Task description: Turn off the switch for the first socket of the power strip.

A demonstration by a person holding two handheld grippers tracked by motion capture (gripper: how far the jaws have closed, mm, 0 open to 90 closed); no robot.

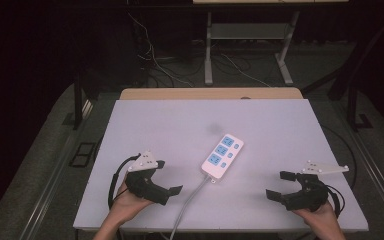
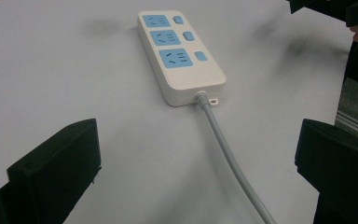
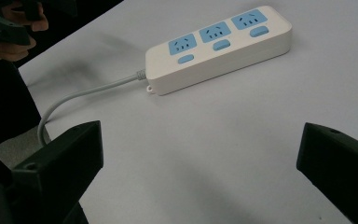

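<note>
White power strip (image 3: 219, 49) w/ 3 blue sockets, grey cord (image 3: 81, 95) trailing left, right gripper (image 3: 200, 158) jaws wide apart

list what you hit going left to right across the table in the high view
left gripper → grey cable → white power strip → right gripper

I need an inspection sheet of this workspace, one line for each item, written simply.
Surface: white table top, flat, with faint dark smudges.
Job's things: white power strip with three blue sockets, lying flat between the grippers, untouched.
Clutter: nothing seen.
Grippers: left hand-held gripper and right hand-held gripper both open, apart from the strip.
Cables: grey cord runs from the strip over the near edge.
Surroundings: dark room, loose wires on the floor behind, metal desk legs.
</note>
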